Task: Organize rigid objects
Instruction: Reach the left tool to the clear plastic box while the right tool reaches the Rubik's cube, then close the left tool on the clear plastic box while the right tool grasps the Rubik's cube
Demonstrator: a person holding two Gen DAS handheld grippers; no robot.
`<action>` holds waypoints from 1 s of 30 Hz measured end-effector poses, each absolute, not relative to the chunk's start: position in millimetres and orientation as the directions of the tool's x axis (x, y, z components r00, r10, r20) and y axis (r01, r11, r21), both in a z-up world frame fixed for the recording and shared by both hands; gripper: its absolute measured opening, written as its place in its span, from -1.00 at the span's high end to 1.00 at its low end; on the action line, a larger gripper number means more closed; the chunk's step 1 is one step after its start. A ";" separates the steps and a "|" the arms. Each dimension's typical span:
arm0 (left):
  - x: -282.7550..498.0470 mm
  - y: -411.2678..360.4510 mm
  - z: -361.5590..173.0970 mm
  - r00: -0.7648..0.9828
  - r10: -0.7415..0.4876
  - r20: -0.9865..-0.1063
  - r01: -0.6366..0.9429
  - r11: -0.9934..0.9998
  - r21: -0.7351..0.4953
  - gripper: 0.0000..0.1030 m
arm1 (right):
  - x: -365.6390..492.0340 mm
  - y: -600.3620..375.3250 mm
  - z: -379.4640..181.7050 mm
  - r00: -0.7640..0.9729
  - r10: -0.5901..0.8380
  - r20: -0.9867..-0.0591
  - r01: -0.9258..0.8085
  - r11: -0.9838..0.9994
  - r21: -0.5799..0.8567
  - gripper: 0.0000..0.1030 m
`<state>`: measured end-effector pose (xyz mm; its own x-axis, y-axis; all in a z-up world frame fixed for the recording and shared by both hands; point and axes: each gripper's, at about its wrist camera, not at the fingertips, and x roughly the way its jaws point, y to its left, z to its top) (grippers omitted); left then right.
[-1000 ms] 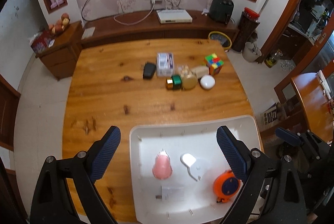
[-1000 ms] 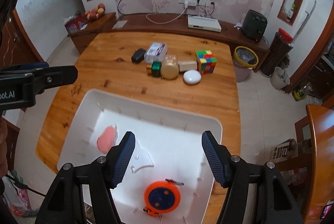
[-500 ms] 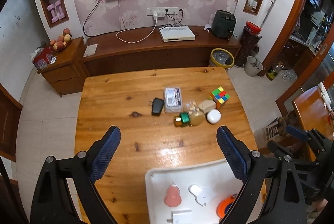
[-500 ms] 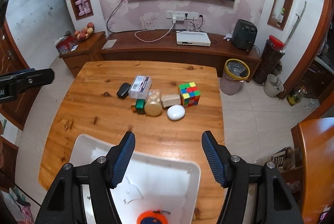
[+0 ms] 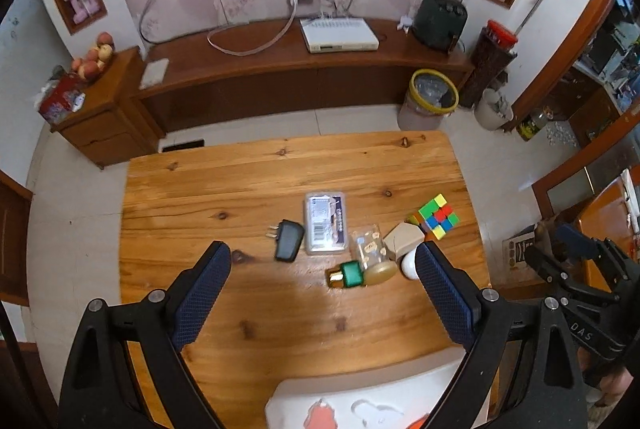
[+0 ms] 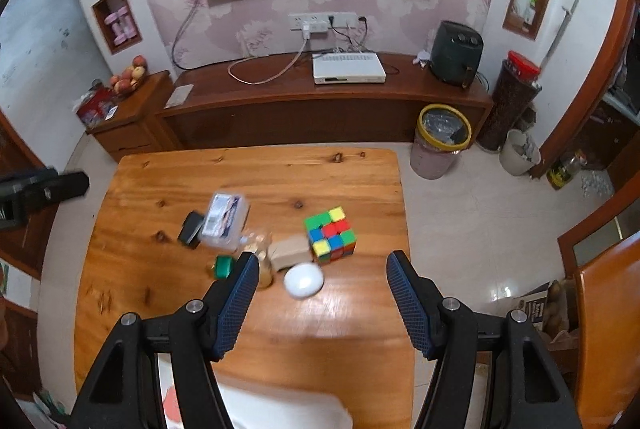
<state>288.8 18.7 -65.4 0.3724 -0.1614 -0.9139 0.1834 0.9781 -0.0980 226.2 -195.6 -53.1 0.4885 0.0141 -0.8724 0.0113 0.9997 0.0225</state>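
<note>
A cluster of small objects lies on the wooden table point(image 5: 224, 189): a black charger point(image 5: 289, 245), a clear plastic case point(image 5: 325, 223), a green-capped bottle point(image 5: 347, 274), a beige block point(image 5: 403, 240), a colour cube point(image 5: 437, 216) and a white round object point(image 6: 303, 280). My left gripper point(image 5: 322, 283) is open and empty, high above the cluster. My right gripper point(image 6: 322, 289) is open and empty, above the white round object and the cube point(image 6: 330, 234). The white tray point(image 5: 296, 393) sits at the near edge with a pink item point(image 5: 318, 413) in it.
The right gripper's body shows at the right edge of the left wrist view point(image 5: 580, 269). Beyond the table stand a low wooden TV cabinet point(image 6: 320, 101), a yellow-rimmed bin point(image 6: 440, 139) and a side cabinet with fruit point(image 6: 124, 109). A second orange table point(image 6: 612, 309) is on the right.
Both grippers have risen and pulled back from the tray. The tray has slid to the bottom edge of both views and the object cluster now lies between the fingers.
</note>
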 end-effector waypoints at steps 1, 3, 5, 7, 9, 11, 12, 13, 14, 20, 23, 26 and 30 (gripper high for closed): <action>294.7 15.6 -73.2 0.359 -0.162 -0.919 0.183 0.978 -0.101 -0.83 | 235.0 -198.9 -58.2 0.479 0.017 -0.877 0.016 0.999 0.028 -0.39; 312.5 8.0 -93.6 0.325 -0.156 -0.933 0.177 0.979 -0.102 -0.83 | 254.3 -206.5 -72.7 0.462 0.024 -0.887 0.021 0.999 0.038 -0.43; 326.9 1.2 -115.2 0.293 -0.147 -0.945 0.174 0.980 -0.099 -0.83 | 273.1 -210.6 -93.5 0.426 0.022 -0.904 0.025 0.999 0.036 -0.43; 338.2 -5.0 -135.6 0.256 -0.132 -0.958 0.173 0.981 -0.089 -0.83 | 286.0 -213.6 -113.4 0.393 0.034 -0.919 0.020 0.999 0.045 -0.43; 350.2 -10.4 -159.4 0.219 -0.128 -0.967 0.173 0.981 -0.091 -0.83 | 297.2 -215.2 -134.2 0.355 0.047 -0.934 0.019 0.998 0.057 -0.43; 358.6 -14.7 -180.5 0.183 -0.121 -0.976 0.167 0.982 -0.090 -0.83 | 306.2 -214.5 -154.0 0.328 0.056 -0.943 0.010 0.998 0.062 -0.43; 362.3 -16.7 -190.9 0.167 -0.117 -0.979 0.166 0.982 -0.089 -0.83 | 311.4 -214.2 -164.4 0.315 0.060 -0.947 0.005 0.998 0.065 -0.43; 364.9 -17.8 -199.0 0.156 -0.113 -0.981 0.163 0.983 -0.087 -0.83 | 315.1 -213.2 -174.4 0.303 0.067 -0.951 -0.004 0.998 0.069 -0.43; 367.9 -18.8 -206.0 0.145 -0.110 -0.983 0.160 0.983 -0.086 -0.83 | 317.8 -211.5 -183.5 0.292 0.072 -0.954 -0.013 0.997 0.071 -0.43; 376.4 -19.1 -241.7 0.082 -0.115 -0.990 0.119 0.987 -0.105 -0.83 | 331.8 -205.2 -220.8 0.239 0.072 -0.968 -0.040 0.997 0.065 -0.43; 377.7 -19.9 -249.9 0.069 -0.120 -0.990 0.114 0.987 -0.111 -0.83 | 335.8 -204.8 -230.9 0.225 0.069 -0.972 -0.031 0.998 0.063 -0.43; 380.1 -20.8 -254.3 0.067 -0.109 -0.992 0.111 0.989 -0.101 -0.83 | 337.8 -206.9 -237.2 0.216 0.076 -0.973 -0.016 0.997 0.074 -0.43; 381.6 -22.8 -260.2 0.062 -0.105 -0.993 0.106 0.989 -0.098 -0.76 | 340.5 -207.9 -243.9 0.206 0.083 -0.975 -0.004 0.996 0.084 -0.43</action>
<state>381.6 -22.8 -260.2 0.0620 -0.1047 -0.9926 0.1065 0.9895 -0.0978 340.5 -207.9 -243.9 0.2064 0.0831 -0.9749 -0.0042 0.9965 0.0841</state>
